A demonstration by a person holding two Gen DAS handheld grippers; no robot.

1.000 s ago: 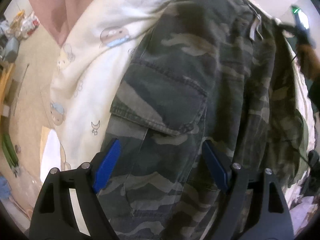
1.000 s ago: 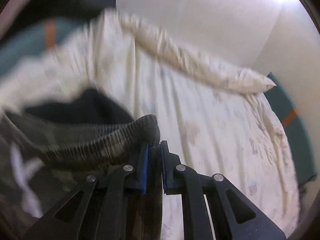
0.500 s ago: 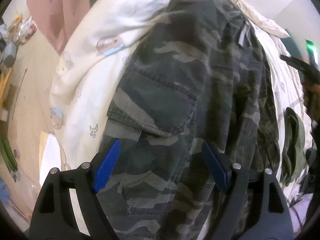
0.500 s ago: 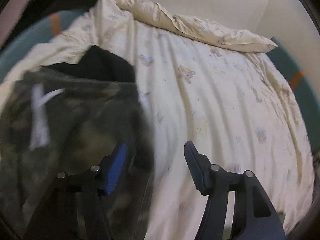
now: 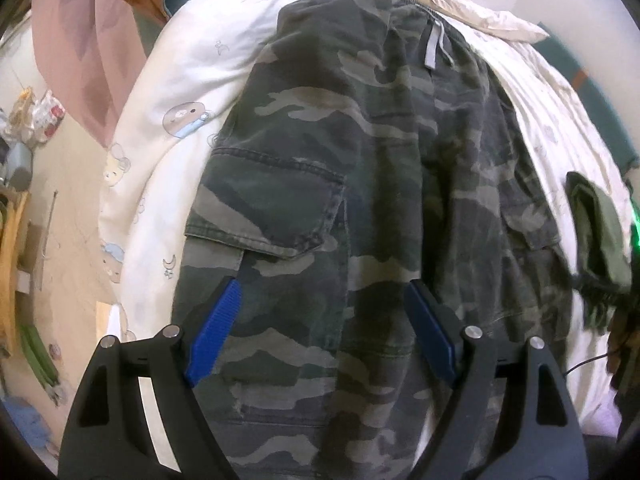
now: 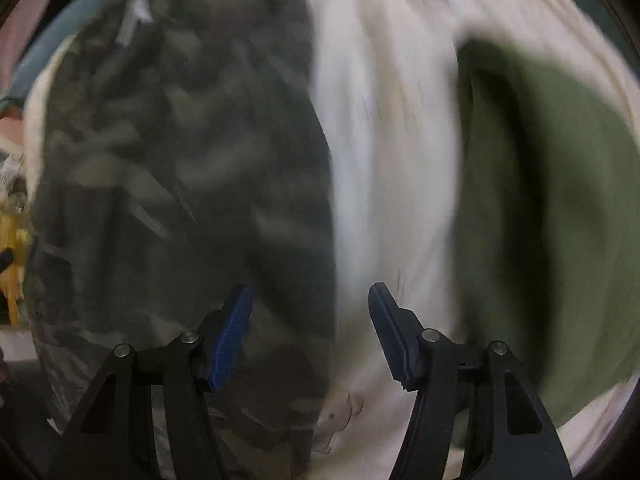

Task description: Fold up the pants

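Camouflage pants [image 5: 340,184] lie lengthwise on a cream printed bedsheet [image 5: 168,92], waistband far, white drawstring [image 5: 434,46] at the top; a flapped cargo pocket [image 5: 268,204] on the near leg; cloth creased, legs side by side. Left gripper [image 5: 322,336] hangs over the leg, fingers spread, pads clear of the fabric; right gripper [image 6: 310,332] likewise spread, nothing pinched, view blurred. A folded olive garment [image 6: 560,208] lies beside the pants, a strip of sheet between; crumpled duvet [image 5: 460,4] beyond the waistband; floor clutter [image 5: 28,112] off the bed edge.
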